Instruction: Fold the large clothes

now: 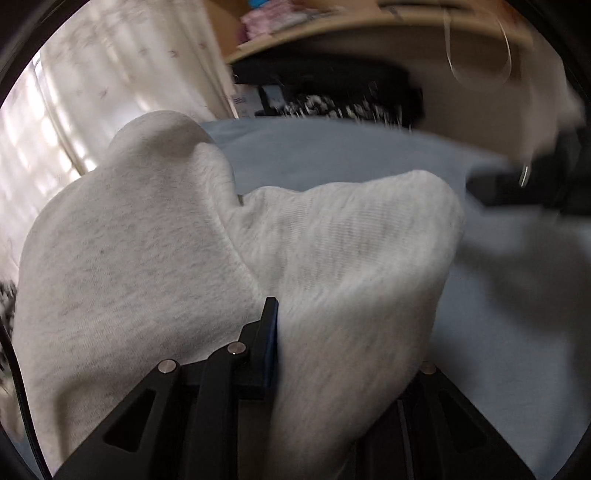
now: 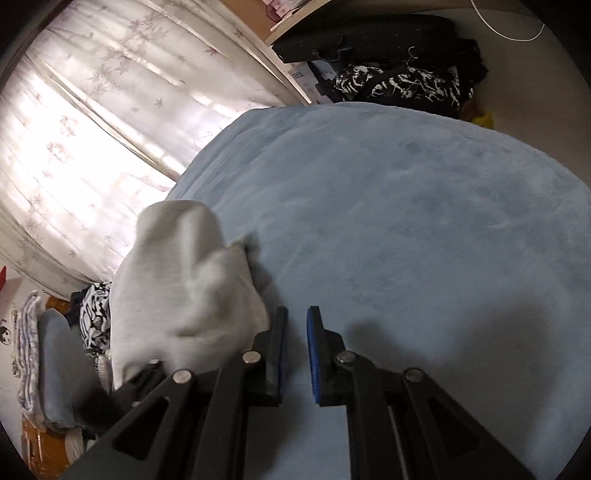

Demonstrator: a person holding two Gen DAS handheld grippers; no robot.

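Far left, a sheer curtain point(image 2: 92, 122) glows with daylight, and low beside it sits a pile of folded laundry point(image 2: 33, 354). My left gripper point(image 1: 291, 332) is clamped on a pale grey garment point(image 1: 155, 258); the cloth bulges up in two humps around the one finger point(image 1: 267, 332) I can see and covers the other. From the right wrist view the same garment point(image 2: 177, 288) hangs bunched over the left edge of the bed, which is covered by a light blue blanket point(image 2: 406, 221). My right gripper point(image 2: 295, 332) hovers over the blanket near the bed's left edge, its fingers point(image 2: 277, 343) a narrow gap apart and holding nothing, with the garment just beside them. Beyond the bed's far right corner lies a heap of black-and-white clothes point(image 2: 399, 85) under a wooden shelf point(image 2: 295, 26).
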